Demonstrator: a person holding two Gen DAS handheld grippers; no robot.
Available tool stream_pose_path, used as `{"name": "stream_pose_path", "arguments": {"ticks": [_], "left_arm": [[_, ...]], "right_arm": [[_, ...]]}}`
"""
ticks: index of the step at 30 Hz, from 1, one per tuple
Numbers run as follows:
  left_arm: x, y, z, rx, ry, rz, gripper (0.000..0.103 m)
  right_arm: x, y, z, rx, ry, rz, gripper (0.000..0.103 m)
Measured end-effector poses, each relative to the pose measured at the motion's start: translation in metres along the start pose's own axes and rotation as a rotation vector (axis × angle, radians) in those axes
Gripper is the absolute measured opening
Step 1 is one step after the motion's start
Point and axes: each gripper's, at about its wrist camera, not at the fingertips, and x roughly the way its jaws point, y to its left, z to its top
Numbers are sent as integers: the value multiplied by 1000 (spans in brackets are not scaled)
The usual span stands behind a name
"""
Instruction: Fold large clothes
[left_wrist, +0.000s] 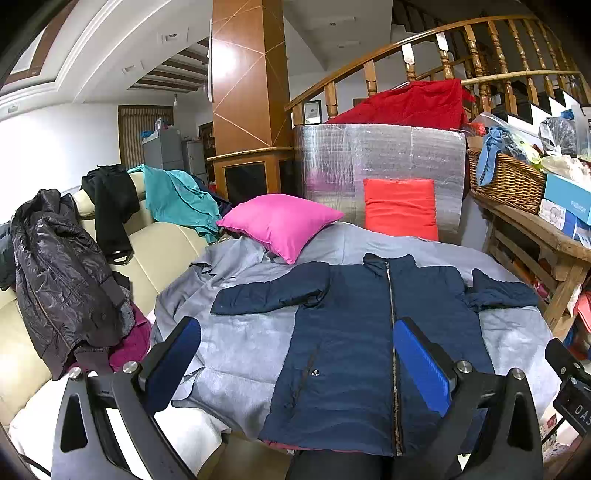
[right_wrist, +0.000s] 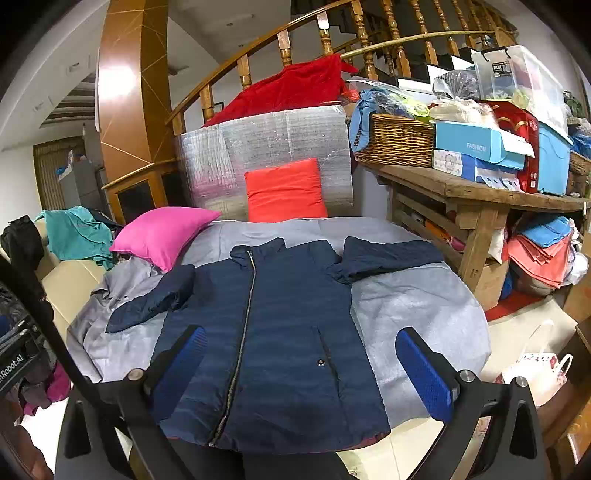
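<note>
Left gripper (left_wrist: 295, 354) agape; right gripper (right_wrist: 303, 365) agape; navy jacket (right_wrist: 273, 332) flat, zipped

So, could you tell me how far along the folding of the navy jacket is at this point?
Done: the navy jacket lies zipped and face up on the grey cloth, both sleeves spread out sideways. In hand: nothing; the left gripper and right gripper hover open above its lower half. Left: every fold, sleeves first probably.
</note>
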Motion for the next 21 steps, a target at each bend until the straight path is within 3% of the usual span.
{"name": "stream_pose_path", "arguments": {"ticks": [21], "left_arm": [[1,0,-4,10,2,-2,103]], "right_arm": [[7,2,-5,-1,21,11,103]]}}
